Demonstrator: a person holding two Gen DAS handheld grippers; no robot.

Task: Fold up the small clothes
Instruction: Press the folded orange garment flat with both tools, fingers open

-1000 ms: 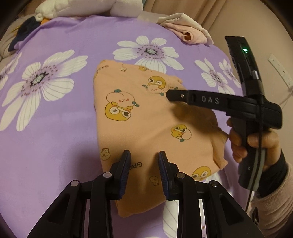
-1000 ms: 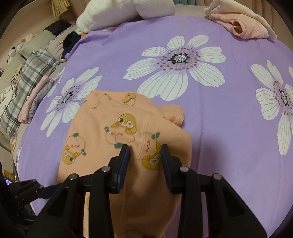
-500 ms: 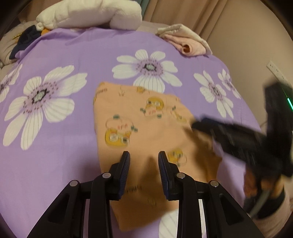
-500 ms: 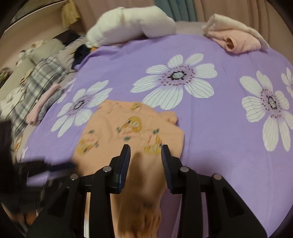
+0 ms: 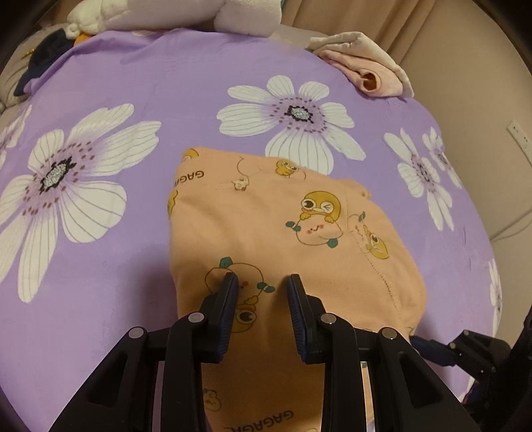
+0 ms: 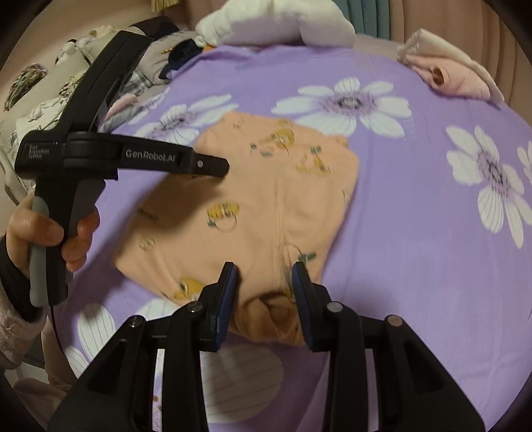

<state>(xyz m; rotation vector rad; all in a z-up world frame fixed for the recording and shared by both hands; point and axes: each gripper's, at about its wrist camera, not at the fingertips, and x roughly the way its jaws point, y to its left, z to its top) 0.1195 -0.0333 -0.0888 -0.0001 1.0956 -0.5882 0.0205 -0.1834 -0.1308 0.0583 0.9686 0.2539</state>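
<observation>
Item: one small orange garment (image 5: pixel 272 232), printed with yellow cartoon ducks, peach figures and "GAGA" lettering. It lies partly folded on the bedspread, one layer turned over another, with a stitched seam showing along its right side. A bunched opening sits at its near edge (image 6: pixel 272 309).

garment (image 5: pixel 266 232): near end cut off at the bottom edge, left wrist view
garment print (image 6: pixel 282 139): blurred, right wrist view

A bed covered by a purple sheet printed with white daisies (image 5: pixel 186 83) carries a folded peach cartoon-print garment (image 5: pixel 266 226) at its middle; beyond that garment, a rumpled pink-and-cream cloth (image 5: pixel 365 66) and a white plush pillow (image 5: pixel 173 13).
</observation>
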